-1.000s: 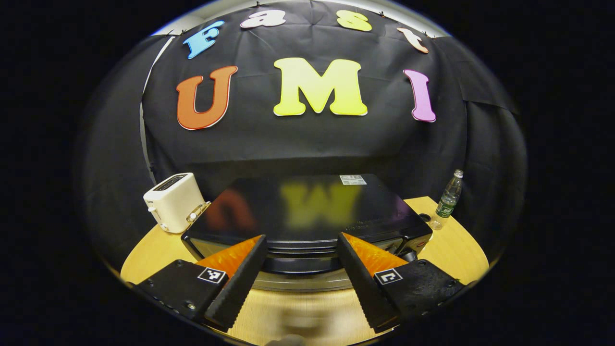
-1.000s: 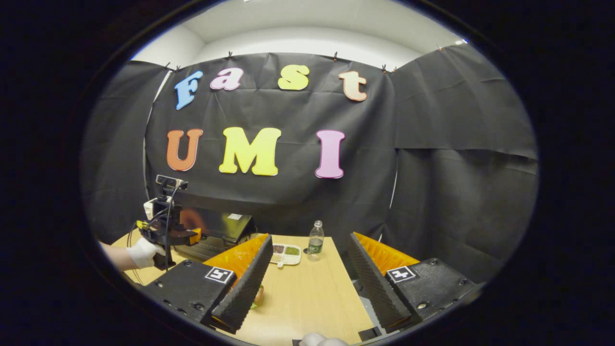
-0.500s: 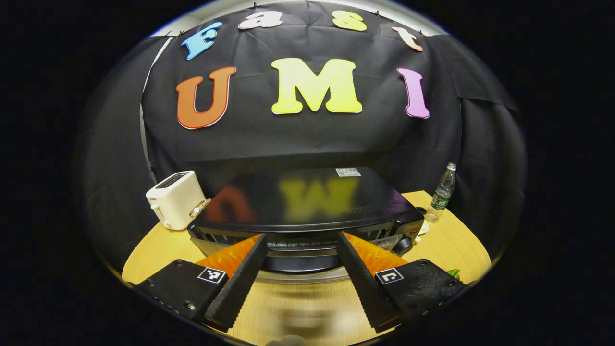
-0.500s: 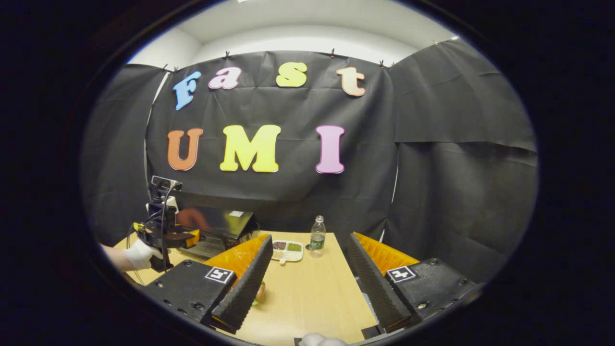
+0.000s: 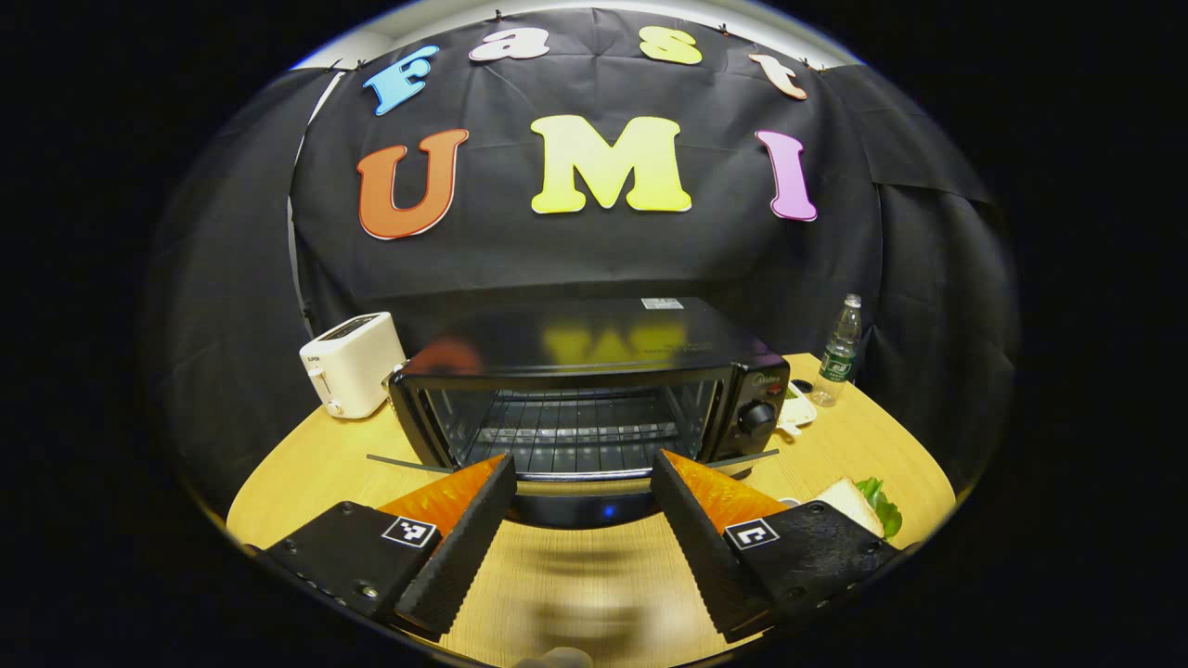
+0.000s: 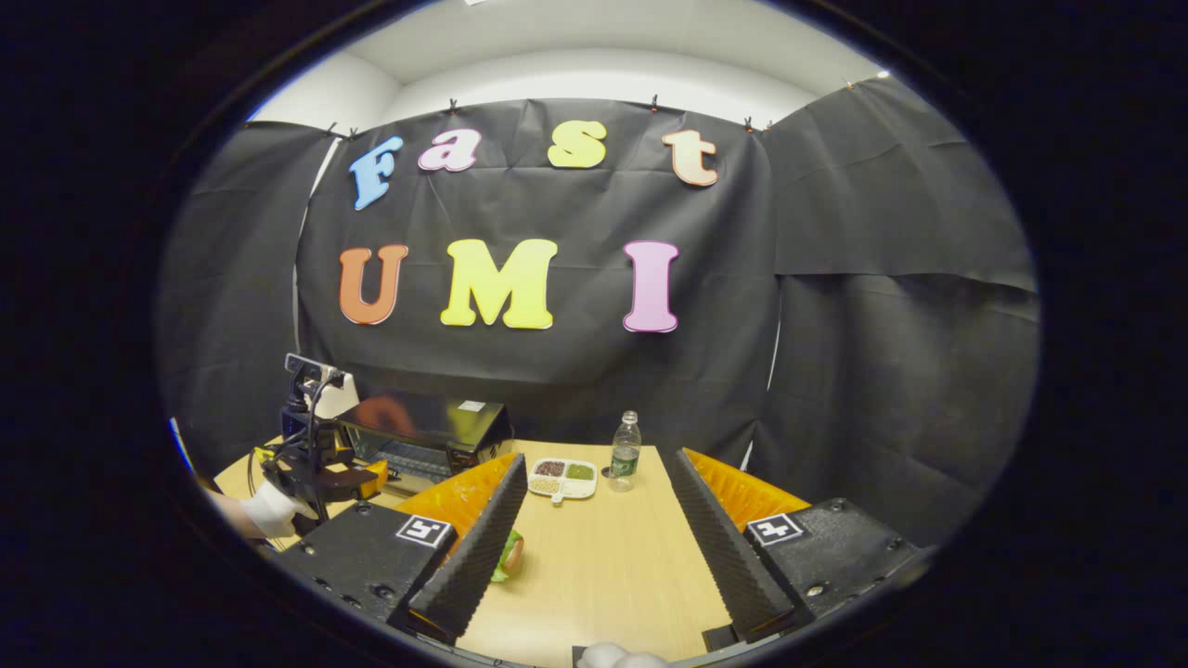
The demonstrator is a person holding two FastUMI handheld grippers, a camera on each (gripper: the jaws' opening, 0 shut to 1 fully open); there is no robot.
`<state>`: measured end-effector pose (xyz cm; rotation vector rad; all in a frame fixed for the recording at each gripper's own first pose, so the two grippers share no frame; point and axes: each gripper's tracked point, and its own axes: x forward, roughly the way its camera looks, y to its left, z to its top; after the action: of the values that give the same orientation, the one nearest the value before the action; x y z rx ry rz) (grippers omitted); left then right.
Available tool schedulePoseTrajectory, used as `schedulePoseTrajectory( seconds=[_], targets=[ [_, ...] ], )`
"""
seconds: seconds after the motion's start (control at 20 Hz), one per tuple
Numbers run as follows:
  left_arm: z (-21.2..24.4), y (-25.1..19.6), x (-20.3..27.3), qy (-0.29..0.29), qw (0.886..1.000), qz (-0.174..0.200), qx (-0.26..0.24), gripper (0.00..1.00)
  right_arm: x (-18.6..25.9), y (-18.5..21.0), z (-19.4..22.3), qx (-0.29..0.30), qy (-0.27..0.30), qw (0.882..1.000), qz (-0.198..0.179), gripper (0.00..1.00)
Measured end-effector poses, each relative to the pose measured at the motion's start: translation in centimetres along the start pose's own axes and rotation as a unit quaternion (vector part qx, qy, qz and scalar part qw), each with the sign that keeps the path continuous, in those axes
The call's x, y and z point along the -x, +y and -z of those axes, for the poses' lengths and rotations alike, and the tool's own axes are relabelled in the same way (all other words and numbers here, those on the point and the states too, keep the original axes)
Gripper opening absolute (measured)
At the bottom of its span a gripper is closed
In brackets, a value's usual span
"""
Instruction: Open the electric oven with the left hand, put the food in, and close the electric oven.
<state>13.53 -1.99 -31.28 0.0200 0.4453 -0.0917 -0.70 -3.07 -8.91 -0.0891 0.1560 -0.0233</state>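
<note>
On the table (image 5: 594, 594), straight ahead of the left gripper (image 5: 580, 524), stands the oven (image 5: 594, 390) with its door (image 5: 580, 506) swung down flat toward the camera, so the wire rack (image 5: 571, 431) inside lies in plain sight. The left gripper is spread wide and grasps nothing; its two fingers reach out on either side of the lowered door's front edge, and whether they touch it I cannot tell. A white toaster (image 5: 351, 364) sits just beside the oven on one side, and a bottle (image 5: 838, 353) stands near the other side, close to the cloth wall. At the right edge of the left gripper view a sandwich (image 5: 861, 506) with green leaf lies on the table, apart from the oven. In the right gripper view the right gripper (image 6: 594, 547) is likewise released, fingers well apart over bare table, holding nothing. The sandwich (image 6: 509, 555) peeks out just beside its left finger. Farther off in that view lie a small divided dish (image 6: 562, 478) with the bottle (image 6: 626, 452) just beside it, and the oven (image 6: 422, 436) stands to the left. In front of the oven a gloved hand (image 6: 269, 510) holds the left gripper (image 6: 325, 473).
</note>
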Motion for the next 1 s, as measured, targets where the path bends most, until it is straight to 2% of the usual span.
schedulePoseTrajectory(
  seconds=[0.55,0.6,0.65,0.7,1.0],
  targets=[
    [7.0,-0.6,2.9,0.035,0.999,0.005,-0.001,0.98,0.8,1.2,3.2,0.002,0.020,1.000,-0.009,0.97],
    [7.5,-0.7,2.9,0.036,0.999,0.005,-0.003,0.97,0.8,1.2,3.3,0.003,0.023,1.000,-0.009,1.00],
    [8.1,-0.6,2.9,0.041,0.999,0.005,-0.002,0.97,0.8,1.3,3.7,0.004,0.026,1.000,-0.009,0.97],
    [8.8,-0.6,3.0,0.046,0.999,0.006,-0.003,0.97,0.7,1.5,3.8,0.004,0.028,1.000,-0.011,1.00],
    [13.7,-0.8,2.6,0.096,0.995,0.007,0.003,0.95,0.3,2.2,5.1,0.015,0.040,0.999,-0.014,0.97]
  ],
)
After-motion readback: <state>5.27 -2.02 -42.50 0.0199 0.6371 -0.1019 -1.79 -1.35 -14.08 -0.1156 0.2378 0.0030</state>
